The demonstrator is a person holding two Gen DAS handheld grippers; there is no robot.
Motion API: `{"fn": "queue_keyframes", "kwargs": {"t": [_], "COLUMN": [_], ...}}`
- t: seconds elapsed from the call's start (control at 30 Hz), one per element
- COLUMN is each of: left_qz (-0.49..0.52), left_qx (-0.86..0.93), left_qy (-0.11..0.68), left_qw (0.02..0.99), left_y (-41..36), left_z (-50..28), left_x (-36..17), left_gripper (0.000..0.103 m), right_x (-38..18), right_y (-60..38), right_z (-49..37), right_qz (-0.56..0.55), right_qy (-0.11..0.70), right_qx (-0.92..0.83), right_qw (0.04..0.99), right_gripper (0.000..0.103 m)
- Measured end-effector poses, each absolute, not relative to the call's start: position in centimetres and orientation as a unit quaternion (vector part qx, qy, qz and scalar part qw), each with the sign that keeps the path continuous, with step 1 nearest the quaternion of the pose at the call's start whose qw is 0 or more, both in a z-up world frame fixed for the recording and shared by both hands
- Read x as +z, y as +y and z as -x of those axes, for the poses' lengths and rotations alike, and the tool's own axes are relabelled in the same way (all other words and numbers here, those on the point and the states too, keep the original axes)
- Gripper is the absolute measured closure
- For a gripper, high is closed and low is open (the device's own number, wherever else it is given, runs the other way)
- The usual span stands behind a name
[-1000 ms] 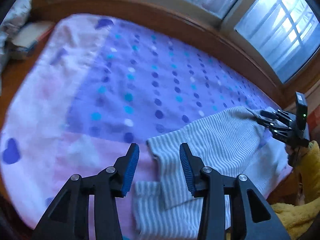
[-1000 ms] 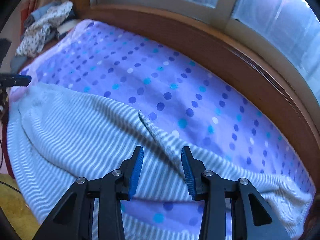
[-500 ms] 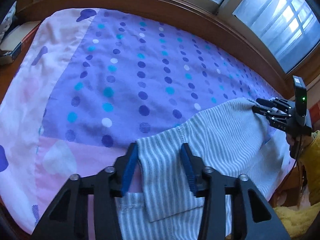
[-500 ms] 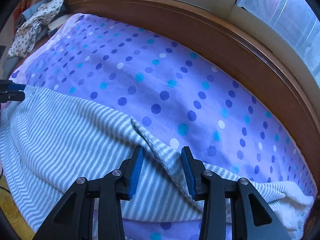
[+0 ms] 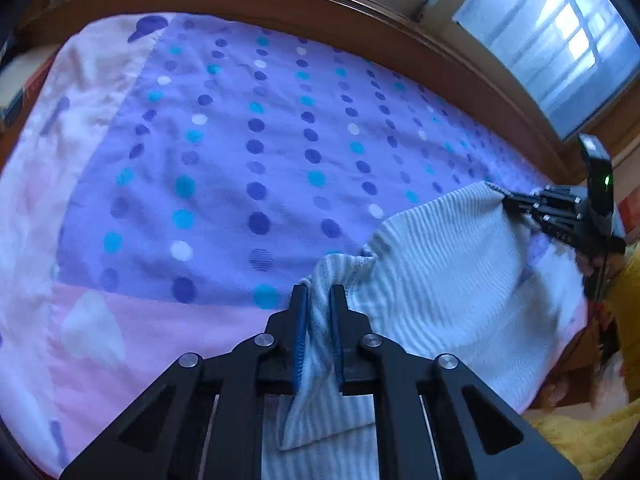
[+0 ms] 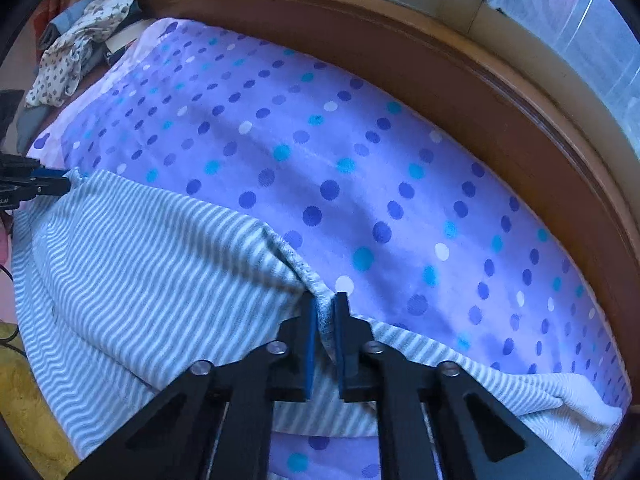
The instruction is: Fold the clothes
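Striped garment (image 5: 440, 280), grey-and-white knit: spread across near side of bed, over polka-dot sheet (image 5: 248, 152); far hem raised and pulled into a line between two pinch points, near part hanging over mattress edge toward floor.

Left gripper (image 5: 319, 292): jaws closing, blue pads pressed on a bunched fold at garment's hemmed corner; cloth squeezed between pads and trailing down between the black arms. Seen also at left edge of right wrist view (image 6: 60, 184), tips at garment's far left corner.

Right gripper (image 6: 324, 300): jaws drawn almost together, pads clamping a puckered ridge of the striped hem; fabric fanning out in creases to the left of the pinch. Seen also at right edge of left wrist view (image 5: 516, 202), tips on garment's opposite corner, green light on its body.

Polka-dot sheet: purple with dark blue, turquoise and white dots; pale pink border with heart shapes (image 5: 148, 26) along left and near side.

Wooden bed frame (image 6: 460, 80): brown, curving behind mattress, under window (image 5: 560, 40).

Heap of patterned cloth (image 6: 80, 40): beyond far left corner of bed, apart from garment.

Yellow fabric (image 5: 580, 436): lower right corner of left wrist view, beside bed edge.
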State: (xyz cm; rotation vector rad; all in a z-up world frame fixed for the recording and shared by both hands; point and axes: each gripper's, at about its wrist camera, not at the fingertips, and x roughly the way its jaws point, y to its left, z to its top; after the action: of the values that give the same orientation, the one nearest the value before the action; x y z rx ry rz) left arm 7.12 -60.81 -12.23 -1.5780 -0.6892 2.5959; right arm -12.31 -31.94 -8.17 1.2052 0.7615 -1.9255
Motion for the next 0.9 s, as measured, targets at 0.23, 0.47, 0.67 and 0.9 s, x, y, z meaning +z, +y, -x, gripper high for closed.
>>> {"fn": "queue_keyframes", "kwargs": {"t": [0.23, 0.47, 0.67, 0.9], "left_qz": [0.473, 0.319, 0.316, 0.435], "left_qx": [0.867, 0.947, 0.947, 0.896], "left_qy": [-0.157, -0.030, -0.022, -0.069], "left_qw": [0.020, 0.016, 0.046, 0.065], "left_y": [-62.5, -64.1, -65.4, -66.0], "left_z": [-1.9, 4.9, 3.0, -2.1], "left_x": [-8.0, 2.2, -1.3, -10.9], "left_gripper": [0.094, 0.093, 0.093, 0.092], "right_x": [-5.3, 1.6, -0.6, -8.5], "right_y": [-31.3, -31.5, -31.1, -31.0], "right_z": [14.6, 16.7, 11.8, 8.5], "right_qz": [-0.445, -0.328, -0.320, -0.423], "right_qy": [0.276, 0.237, 0.232, 0.264], "right_qx": [-0.780, -0.877, -0.879, -0.823], "right_qw": [0.343, 0.260, 0.266, 0.271], "right_gripper": [0.097, 0.097, 0.097, 0.097]}}
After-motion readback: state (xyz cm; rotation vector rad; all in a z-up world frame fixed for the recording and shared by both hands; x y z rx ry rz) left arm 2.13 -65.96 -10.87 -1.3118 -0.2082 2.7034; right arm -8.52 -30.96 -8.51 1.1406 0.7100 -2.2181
